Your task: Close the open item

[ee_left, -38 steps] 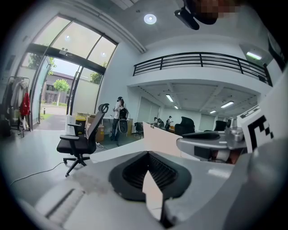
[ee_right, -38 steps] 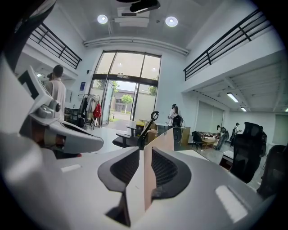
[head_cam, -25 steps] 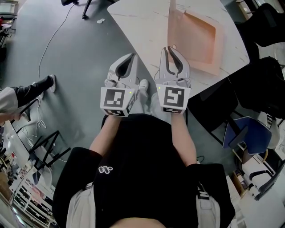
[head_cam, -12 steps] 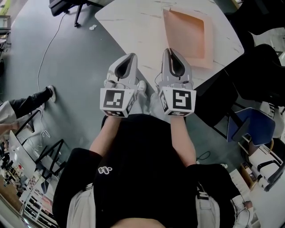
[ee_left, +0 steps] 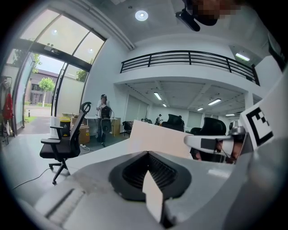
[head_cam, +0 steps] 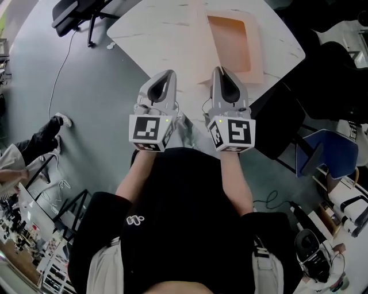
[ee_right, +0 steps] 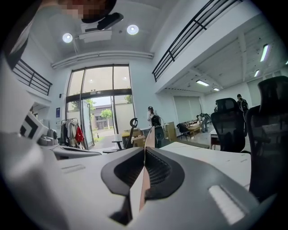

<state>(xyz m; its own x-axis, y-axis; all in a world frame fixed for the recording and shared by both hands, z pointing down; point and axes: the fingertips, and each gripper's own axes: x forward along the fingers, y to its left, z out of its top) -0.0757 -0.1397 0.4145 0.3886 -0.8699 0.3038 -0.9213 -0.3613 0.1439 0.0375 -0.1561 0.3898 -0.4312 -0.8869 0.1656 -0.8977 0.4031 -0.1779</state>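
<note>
An open peach cardboard box lies on the white marbled table, its lid flap standing up at its left side. Both grippers are held close to the person's body, short of the table's near corner. My left gripper is shut and empty. My right gripper is closing, its jaws nearly together with nothing between them, and it points at the box. In the left gripper view the flap rises beyond my left gripper. In the right gripper view it shows edge-on past my right gripper.
A black office chair stands on the grey floor beyond the table's left end. A black chair and a blue chair crowd the right. A cable trails across the floor, and another person's foot is at the left.
The right gripper's jaws have come together from a small gap. The head view has swung, so the table and box now sit higher and further left. Both grippers stay close to the body.
</note>
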